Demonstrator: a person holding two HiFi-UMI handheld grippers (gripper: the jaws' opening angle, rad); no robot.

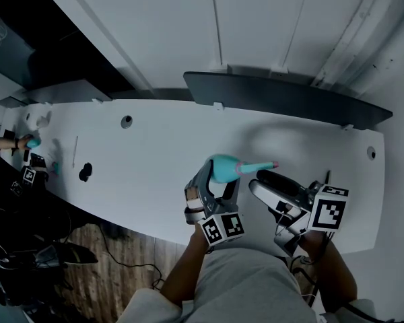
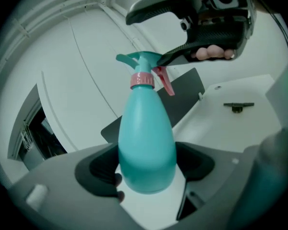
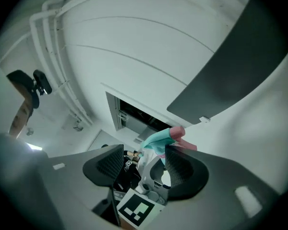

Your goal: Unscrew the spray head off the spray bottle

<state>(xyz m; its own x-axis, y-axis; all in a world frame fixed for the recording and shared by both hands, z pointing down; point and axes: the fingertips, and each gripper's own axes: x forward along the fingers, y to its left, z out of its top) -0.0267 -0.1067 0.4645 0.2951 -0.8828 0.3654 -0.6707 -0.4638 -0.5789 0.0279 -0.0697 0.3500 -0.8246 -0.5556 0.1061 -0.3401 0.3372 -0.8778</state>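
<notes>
Clenching the wide teal body of the spray bottle [image 1: 222,167], the jaws of the left gripper [image 1: 218,177] press on it from both sides. The left gripper view shows the bottle's rounded base sitting deep between the two dark pads. The bottle is held over the near part of the white tabletop [image 1: 155,153], lying roughly level in the head view, with its neck pointing toward the person's right. At the neck sits a pink collar [image 2: 142,80], then the teal spray head [image 2: 140,60] with a pink trigger [image 2: 164,82] hanging beside it. Just past that end hovers the right gripper [image 1: 257,182], its jaws released and standing wide apart. In the right gripper view the spray head's teal top and pink tip show close by the tip of one jaw, yet neither pad presses on it, and the marker cube [image 3: 136,209] of the left gripper shows through the gap. The person's fingers [image 2: 213,53] curl round the right gripper's handle. Farther out on the tabletop lie a small dark thing [image 1: 85,172] and a round cable hole [image 1: 126,121], and a dark panel [image 1: 283,94] runs along the back edge before the white wall [image 1: 256,19]. At the tabletop's far left end a small teal thing [image 1: 32,142] sits by another person's arm [image 1: 5,143], too small to make out further.
</notes>
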